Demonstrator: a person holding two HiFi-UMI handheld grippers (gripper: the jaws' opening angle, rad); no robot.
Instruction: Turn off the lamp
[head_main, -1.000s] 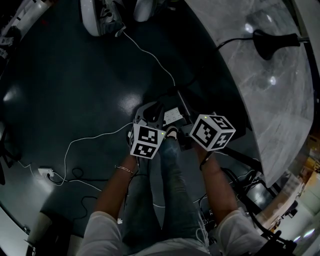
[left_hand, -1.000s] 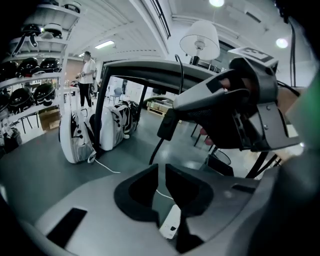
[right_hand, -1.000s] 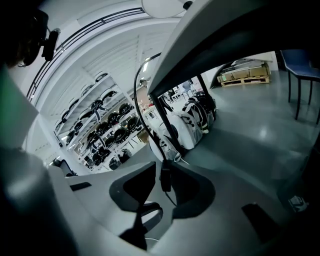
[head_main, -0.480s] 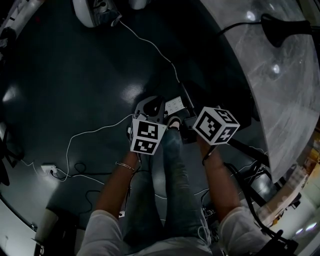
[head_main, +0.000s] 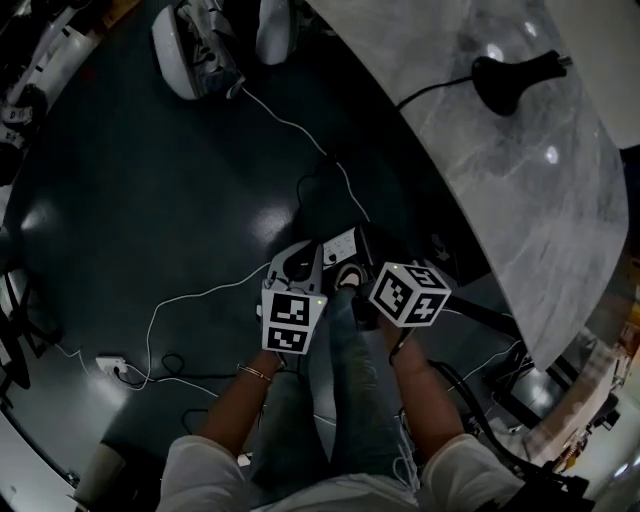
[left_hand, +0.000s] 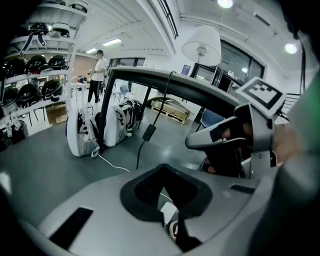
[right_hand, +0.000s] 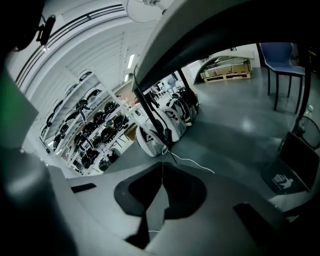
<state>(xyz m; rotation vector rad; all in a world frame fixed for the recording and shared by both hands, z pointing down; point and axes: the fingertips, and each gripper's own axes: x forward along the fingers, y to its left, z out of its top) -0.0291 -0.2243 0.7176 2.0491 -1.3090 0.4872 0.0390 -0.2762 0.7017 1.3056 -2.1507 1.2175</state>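
The lamp's black base (head_main: 505, 80) stands on the marble table (head_main: 560, 210) at the upper right, and its black cable runs off the table's edge. In the left gripper view the white shade (left_hand: 201, 45) shows above the table, with an inline switch (left_hand: 148, 132) on the hanging cable. Both grippers hang over the dark floor, well short of the lamp. My left gripper (head_main: 300, 258) (left_hand: 161, 172) is shut and empty. My right gripper (head_main: 356, 272) (right_hand: 162, 172) sits close beside it; its jaws are closing to a thin line with nothing between them.
White golf bags (head_main: 195, 45) lean at the back left. A white cable (head_main: 200, 290) snakes over the floor to a plug block (head_main: 112, 368), and a power strip (head_main: 340, 245) lies just ahead of the grippers. Helmet shelves (right_hand: 95, 130) line one wall; a person (left_hand: 98, 72) stands far off.
The right gripper has moved left, so its cube now sits nearer the left one. The view has shifted, bringing the lamp base further into the picture.
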